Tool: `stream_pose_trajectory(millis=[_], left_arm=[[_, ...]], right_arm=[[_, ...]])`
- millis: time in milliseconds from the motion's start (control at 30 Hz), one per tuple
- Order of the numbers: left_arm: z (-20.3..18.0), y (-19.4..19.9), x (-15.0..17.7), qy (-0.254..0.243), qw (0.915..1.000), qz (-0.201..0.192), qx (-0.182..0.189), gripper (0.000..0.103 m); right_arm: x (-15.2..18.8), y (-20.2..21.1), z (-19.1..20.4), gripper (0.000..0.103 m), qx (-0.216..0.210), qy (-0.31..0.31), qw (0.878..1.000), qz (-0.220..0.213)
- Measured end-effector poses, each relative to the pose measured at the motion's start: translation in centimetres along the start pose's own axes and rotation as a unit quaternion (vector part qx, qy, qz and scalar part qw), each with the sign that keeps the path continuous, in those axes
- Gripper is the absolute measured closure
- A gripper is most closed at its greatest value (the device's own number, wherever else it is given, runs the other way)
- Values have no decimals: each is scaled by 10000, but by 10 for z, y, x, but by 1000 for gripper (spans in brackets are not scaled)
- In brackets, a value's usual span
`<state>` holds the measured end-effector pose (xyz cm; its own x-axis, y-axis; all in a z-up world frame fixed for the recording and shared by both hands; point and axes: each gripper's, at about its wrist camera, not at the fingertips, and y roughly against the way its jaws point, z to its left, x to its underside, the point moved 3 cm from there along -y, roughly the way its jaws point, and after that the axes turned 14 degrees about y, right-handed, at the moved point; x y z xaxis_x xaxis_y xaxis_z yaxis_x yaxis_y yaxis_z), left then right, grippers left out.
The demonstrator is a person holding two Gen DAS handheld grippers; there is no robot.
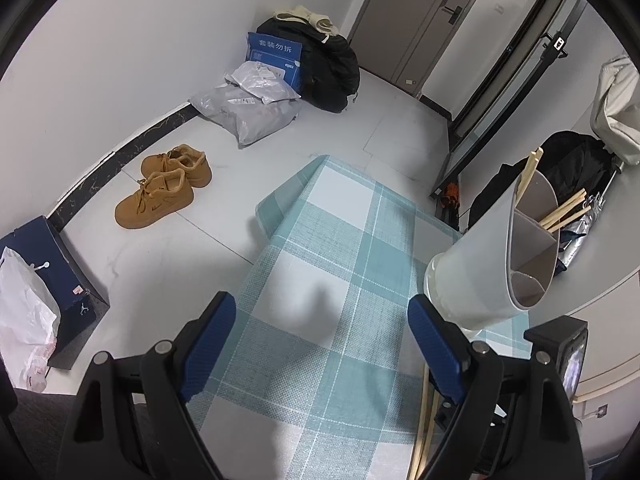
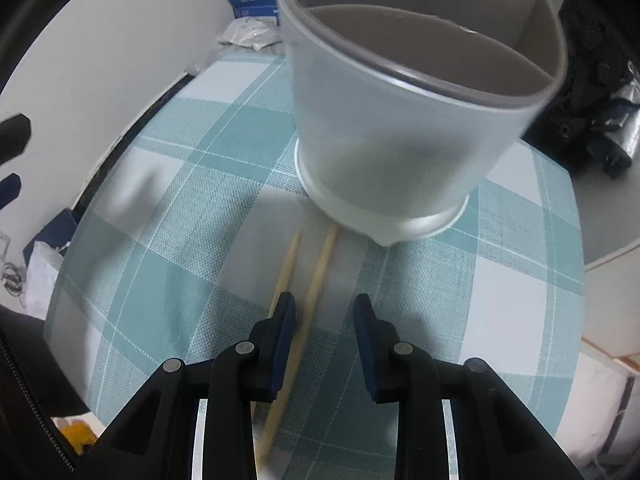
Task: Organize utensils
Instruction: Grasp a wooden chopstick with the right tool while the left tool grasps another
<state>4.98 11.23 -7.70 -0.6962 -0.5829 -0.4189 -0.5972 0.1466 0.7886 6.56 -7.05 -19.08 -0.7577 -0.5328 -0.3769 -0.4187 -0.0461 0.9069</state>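
A frosted white utensil holder with inner dividers stands on the teal checked tablecloth; it also shows in the left wrist view, with several wooden chopsticks in it. Two loose chopsticks lie on the cloth in front of it. My right gripper is open, low over them, with one chopstick between the fingers and the other by the left finger. My left gripper is open and empty to the holder's left, and the loose chopsticks show under its right finger.
The table's far edge drops to a white tiled floor with tan shoes, a dark blue box, plastic bags and a black bag. Black bags lie right of the holder.
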Motion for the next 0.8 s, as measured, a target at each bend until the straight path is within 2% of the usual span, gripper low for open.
stream_pose_trajectory(millis=[167, 233, 267, 467, 567, 633, 800], left_arm=[[4, 0, -2, 41, 10000, -5, -25, 17], [6, 0, -2, 50, 10000, -30, -59, 17], [7, 0, -3, 52, 9999, -47, -87, 17], [10, -5, -1, 16, 9997, -83, -228, 17], [0, -12, 9, -195, 9997, 154, -77, 17], [-12, -19, 19, -471, 9981, 403, -25, 18], [-43, -38, 51, -1190, 9872, 1059, -50, 18]], right_arm=[[-12, -4, 4, 77, 178, 133, 9996, -154], [-14, -4, 10, 93, 127, 228, 9993, -265], [-14, -3, 12, 97, 69, 269, 9991, -310], [8, 24, 1, 99, -185, -59, 9966, -798], [28, 58, -20, 99, -454, -510, 9883, -1365], [39, 80, -35, 99, -680, -810, 9781, -1791], [69, 116, -79, 99, -738, -1475, 9570, -2387]])
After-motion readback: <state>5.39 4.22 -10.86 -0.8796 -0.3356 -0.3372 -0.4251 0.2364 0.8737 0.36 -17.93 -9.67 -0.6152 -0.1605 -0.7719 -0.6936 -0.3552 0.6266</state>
